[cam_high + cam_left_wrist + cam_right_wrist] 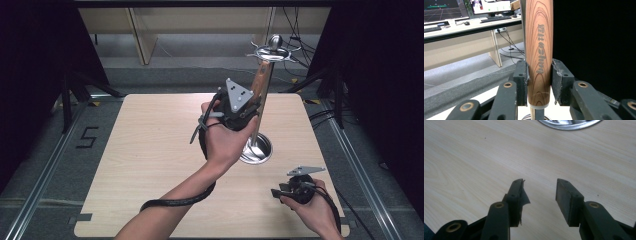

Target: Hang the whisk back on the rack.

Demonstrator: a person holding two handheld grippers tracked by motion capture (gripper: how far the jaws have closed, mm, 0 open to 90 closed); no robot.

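The counter (150,165) is lying bare over its whole left half and along the near edge, so a hand is passing freely there. Right of the middle, a metal stand (256,150) is rising tall from its round base, and the wooden handle (260,80) beside its pole is blocking that way. The right gripper (540,192) is keeping open wood between its jaws.

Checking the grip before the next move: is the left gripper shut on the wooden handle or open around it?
Shut on it: both fingers press against the wooden handle.
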